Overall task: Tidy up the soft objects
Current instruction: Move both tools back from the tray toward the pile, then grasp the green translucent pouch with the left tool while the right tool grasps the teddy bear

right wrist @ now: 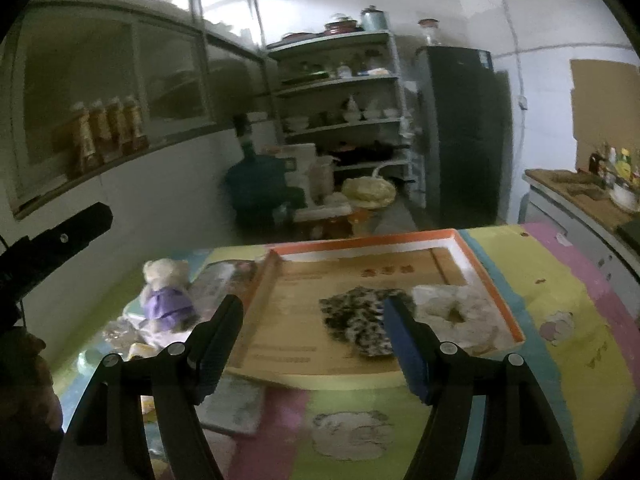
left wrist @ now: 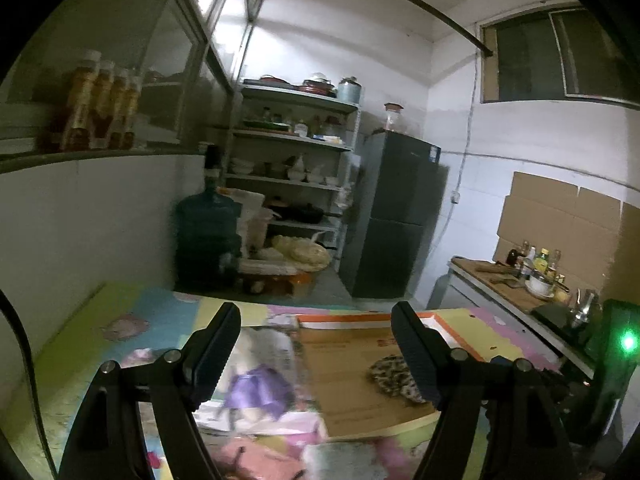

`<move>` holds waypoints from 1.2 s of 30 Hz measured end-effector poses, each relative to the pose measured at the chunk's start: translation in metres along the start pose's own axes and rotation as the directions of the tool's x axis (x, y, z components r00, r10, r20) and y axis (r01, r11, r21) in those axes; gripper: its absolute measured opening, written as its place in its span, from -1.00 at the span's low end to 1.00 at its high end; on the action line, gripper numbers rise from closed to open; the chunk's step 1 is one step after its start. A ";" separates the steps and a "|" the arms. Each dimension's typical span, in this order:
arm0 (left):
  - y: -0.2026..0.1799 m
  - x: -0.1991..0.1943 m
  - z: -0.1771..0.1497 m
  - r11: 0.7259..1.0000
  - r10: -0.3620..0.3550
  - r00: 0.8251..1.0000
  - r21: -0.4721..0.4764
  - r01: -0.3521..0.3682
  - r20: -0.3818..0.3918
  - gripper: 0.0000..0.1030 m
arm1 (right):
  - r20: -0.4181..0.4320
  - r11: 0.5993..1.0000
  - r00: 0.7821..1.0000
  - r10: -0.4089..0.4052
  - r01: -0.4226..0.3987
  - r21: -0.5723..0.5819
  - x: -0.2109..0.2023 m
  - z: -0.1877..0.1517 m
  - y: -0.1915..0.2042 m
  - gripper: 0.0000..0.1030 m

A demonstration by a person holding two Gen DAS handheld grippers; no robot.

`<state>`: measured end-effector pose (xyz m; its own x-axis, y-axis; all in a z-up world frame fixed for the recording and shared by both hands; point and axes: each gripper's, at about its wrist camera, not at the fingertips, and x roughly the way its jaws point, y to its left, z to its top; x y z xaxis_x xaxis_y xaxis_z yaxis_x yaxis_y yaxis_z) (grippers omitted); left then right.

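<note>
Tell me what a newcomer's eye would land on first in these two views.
First, the shallow cardboard tray with the orange rim on the pastel play mat, holding a black-and-white speckled soft piece beside a white fluffy one. Left of the tray sits a cream teddy bear in a purple dress among loose clutter. The open right gripper and left gripper frame it all, holding nothing.

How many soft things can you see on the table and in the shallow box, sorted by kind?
Teddy bear in purple dress: 1, beside the box
Black-and-white speckled soft piece: 1, in the box
White fluffy piece: 1, in the box
Total: 3, with 2 in the orange-rimmed box
</note>
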<state>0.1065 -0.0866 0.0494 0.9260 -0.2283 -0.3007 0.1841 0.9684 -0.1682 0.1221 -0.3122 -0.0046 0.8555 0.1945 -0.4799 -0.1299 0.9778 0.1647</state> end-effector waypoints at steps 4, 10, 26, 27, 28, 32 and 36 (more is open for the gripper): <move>0.020 -0.012 -0.003 1.000 0.025 1.000 0.011 -0.025 0.007 0.50 | 0.000 0.999 1.000 0.019 -0.019 -0.026 0.000 0.000 0.021 0.47; 0.053 -0.028 -0.012 0.999 0.054 0.999 0.006 -0.054 -0.004 0.50 | -0.006 0.996 0.999 0.054 -0.054 -0.067 0.006 -0.001 0.049 0.50; 0.131 -0.070 -0.054 0.991 0.129 0.991 0.029 -0.128 -0.035 0.50 | -0.063 0.977 0.988 0.144 -0.152 -0.147 0.031 -0.003 0.115 0.51; 0.134 -0.071 -0.056 0.992 0.126 0.991 0.035 -0.125 -0.042 0.50 | -0.067 0.976 0.987 0.147 -0.156 -0.152 0.032 -0.004 0.118 0.51; 0.138 -0.072 -0.060 0.992 0.122 0.991 0.039 -0.120 -0.051 0.50 | -0.070 0.975 0.986 0.150 -0.159 -0.157 0.034 -0.004 0.121 0.51; 0.155 -0.072 -0.079 0.997 0.076 0.991 0.039 -0.072 -0.107 0.50 | -0.083 0.968 0.984 0.160 -0.173 -0.180 0.040 -0.004 0.136 0.51; 0.168 -0.064 -0.092 0.999 0.038 0.987 0.036 -0.032 -0.156 0.50 | -0.098 0.963 0.981 0.166 -0.183 -0.196 0.046 -0.005 0.145 0.51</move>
<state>0.0475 0.0814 -0.0458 0.8694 -0.2045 -0.4498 0.1659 0.9783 -0.1241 0.1403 -0.1607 -0.0070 0.7684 0.3610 -0.5284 -0.3801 0.9217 0.0770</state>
